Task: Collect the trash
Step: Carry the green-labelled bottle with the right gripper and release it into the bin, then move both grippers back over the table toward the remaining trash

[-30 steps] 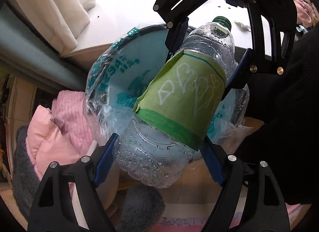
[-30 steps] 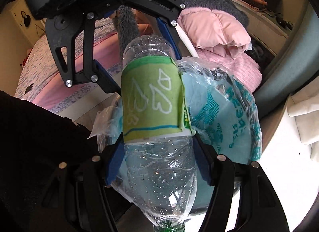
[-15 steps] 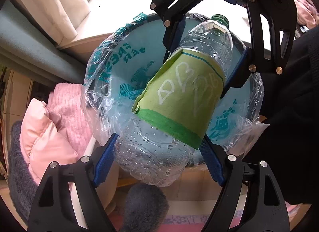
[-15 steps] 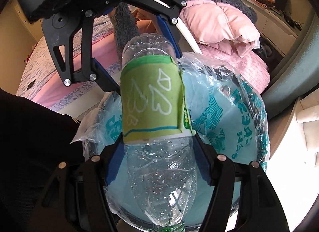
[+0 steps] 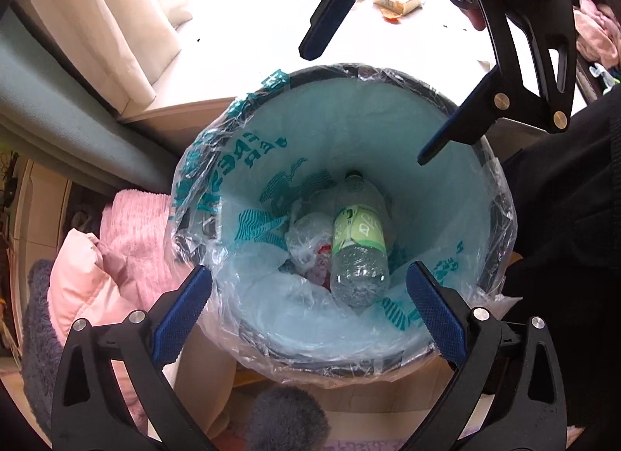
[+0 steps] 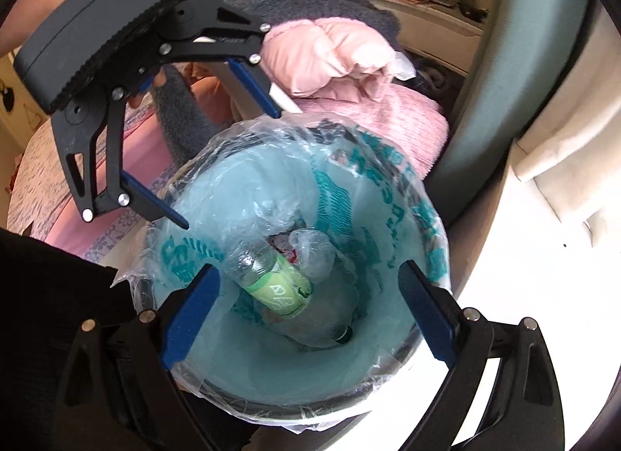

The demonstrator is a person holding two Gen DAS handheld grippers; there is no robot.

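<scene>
Looking down into the lined bin [image 5: 458, 132], we find the plastic bottle [image 5: 359, 245] lying at its bottom, cap end toward the far wall in the left wrist view, its green label facing up. It rests just beside a crumpled clear bag [image 5: 306, 241] that also sits on the bin's floor. So this piece of trash is in, by our reading.

Our left gripper [image 5: 310, 307] hangs over the near rim with nothing between its blue pads; its jaws are opening wide. Our right gripper [image 6: 306, 307] hangs over the opposite rim, its jaws also opening and likewise empty. Neither touches the bottle or the liner.

What is left, we judge, lies on the white table [image 5: 271, 43] beyond the bin: near its far edge we see a small cardboard box [image 5: 396, 0] and an orange scrap [image 5: 390, 15] touching it. These look like the next items to fetch, though we cannot tell whether more trash lies out of view.
</scene>
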